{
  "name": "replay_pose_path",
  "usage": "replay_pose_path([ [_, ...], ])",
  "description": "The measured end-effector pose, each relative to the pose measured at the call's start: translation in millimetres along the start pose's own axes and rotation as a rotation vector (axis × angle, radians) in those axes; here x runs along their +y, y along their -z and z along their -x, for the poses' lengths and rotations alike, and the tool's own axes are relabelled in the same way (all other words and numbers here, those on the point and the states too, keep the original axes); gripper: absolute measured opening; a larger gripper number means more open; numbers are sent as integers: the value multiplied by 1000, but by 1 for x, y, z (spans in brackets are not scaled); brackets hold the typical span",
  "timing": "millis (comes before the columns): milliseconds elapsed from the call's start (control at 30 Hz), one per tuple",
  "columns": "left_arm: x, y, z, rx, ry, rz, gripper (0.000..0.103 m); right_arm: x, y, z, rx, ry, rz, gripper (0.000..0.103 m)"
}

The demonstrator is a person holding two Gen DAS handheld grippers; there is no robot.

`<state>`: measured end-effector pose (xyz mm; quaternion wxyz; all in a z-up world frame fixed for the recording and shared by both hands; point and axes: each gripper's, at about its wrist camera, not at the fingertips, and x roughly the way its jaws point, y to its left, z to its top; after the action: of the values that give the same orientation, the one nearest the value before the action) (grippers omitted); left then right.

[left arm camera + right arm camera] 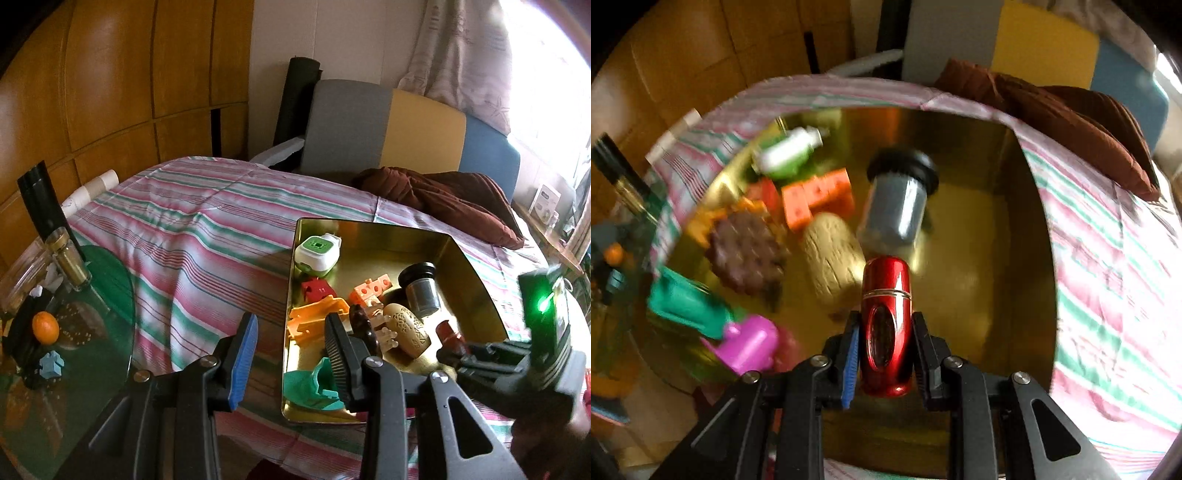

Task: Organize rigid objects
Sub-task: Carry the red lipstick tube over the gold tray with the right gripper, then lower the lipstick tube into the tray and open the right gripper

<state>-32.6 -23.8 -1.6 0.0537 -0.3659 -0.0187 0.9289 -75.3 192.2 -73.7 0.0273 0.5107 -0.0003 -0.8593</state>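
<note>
Red capsule (885, 325) pinched by right gripper (885, 354) above gold tin (1027, 258) — grey jar (894, 210) ahead, left gripper (291, 354) spread

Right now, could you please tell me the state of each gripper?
Left gripper: open, holding nothing.
Right gripper: shut on the red capsule.

Wood-panelled wall (122, 92) at left, bed under striped pink-green cover (199, 221), grey-yellow-blue headboard (388, 129), brown pillow (454, 199), curtained window (517, 55) glaring bright at right, round glass side table (107, 295)
</note>
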Motion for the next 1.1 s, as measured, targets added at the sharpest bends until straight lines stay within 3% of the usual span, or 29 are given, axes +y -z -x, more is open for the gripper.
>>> replay_pose_path([
  [133, 0, 0, 0, -3, -1, -3, 37, 11, 9, -9, 15, -51, 24, 27],
  [200, 0, 0, 1, -5, -8, -8, 37, 9, 8, -9, 10, -61, -1, 35],
  [367, 0, 0, 2, -8, -8, -10, 39, 12, 12, -5, -14, -74, 0, 39],
  [400, 0, 0, 2, -9, -7, -10, 39, 13, 12, -4, -20, -67, 6, 45],
  [600, -5, -1, 5, -17, -7, -21, 39, 13, 10, 16, -110, -49, -12, 57],
  [867, -17, 0, 9, -22, -7, -42, 40, 8, 10, 53, -254, 53, -55, 64],
  [1100, -29, 0, 11, -21, -7, -60, 41, -3, 9, 66, -296, 117, -83, 68],
])
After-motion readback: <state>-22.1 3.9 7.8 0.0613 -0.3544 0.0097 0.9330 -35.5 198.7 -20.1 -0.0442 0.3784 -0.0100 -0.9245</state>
